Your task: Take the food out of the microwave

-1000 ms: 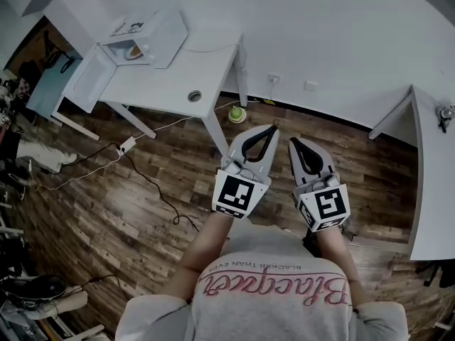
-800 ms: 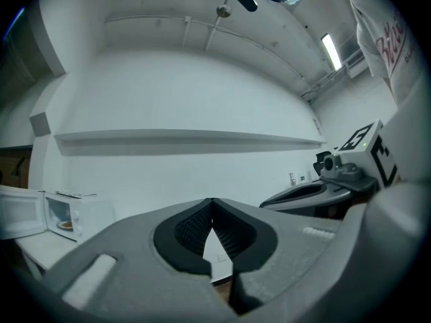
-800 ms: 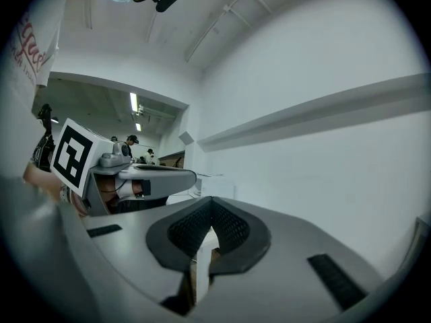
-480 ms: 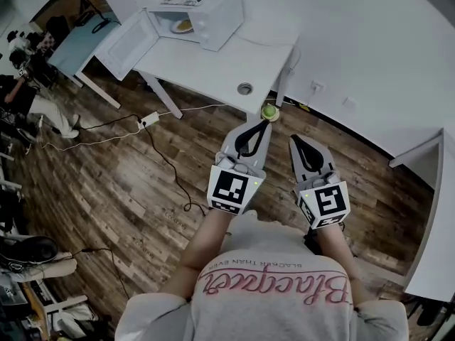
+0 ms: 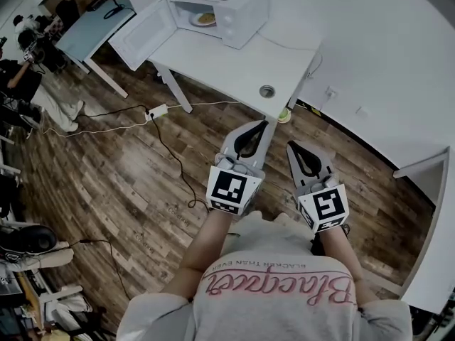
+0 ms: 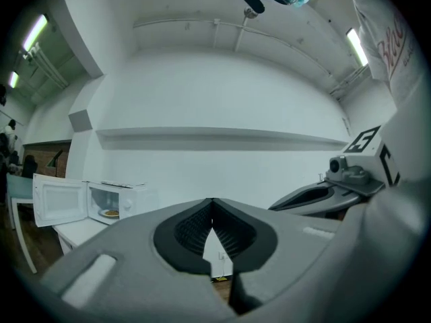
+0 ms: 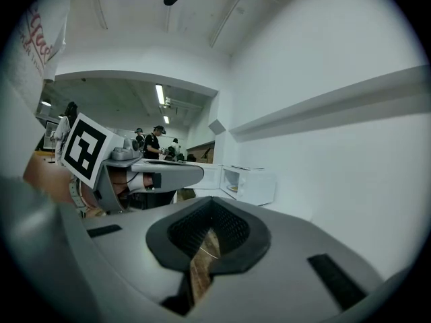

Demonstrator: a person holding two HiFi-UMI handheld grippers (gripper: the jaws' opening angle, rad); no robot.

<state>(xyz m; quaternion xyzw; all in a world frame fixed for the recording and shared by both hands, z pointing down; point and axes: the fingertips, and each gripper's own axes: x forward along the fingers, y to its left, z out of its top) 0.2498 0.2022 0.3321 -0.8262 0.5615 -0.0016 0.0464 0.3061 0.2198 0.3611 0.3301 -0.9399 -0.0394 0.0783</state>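
White walls close in a room with a dark plank floor (image 5: 142,190), and a white counter (image 5: 234,62) stands against the wall.

The left gripper (image 5: 264,124) has its jaws pressed together tip to tip with nothing between them. The right gripper (image 5: 291,146), just beside it, looks the same: the tips meet and only floor shows through the gap behind them. Both are held about level in front of the person's chest, pointing toward the counter. I judge this a carrying posture, since nothing is within reach and there is no reason yet to spread the jaws.

Just ahead of the jaws is the counter's near end, bare but for a round cable hole (image 5: 266,91). To the left of the jaws, a power strip (image 5: 158,111) and its cable lie on the floor.

Well ahead of the jaws and to their left, the microwave (image 5: 234,9) sits at the counter's far end. Its door (image 5: 142,34) is swung fully open to the left, so the cavity can be reached straight on. Inside it lies a plate of yellowish food (image 5: 205,19), too small to say what kind. The food is still in the microwave, well apart from both grippers.
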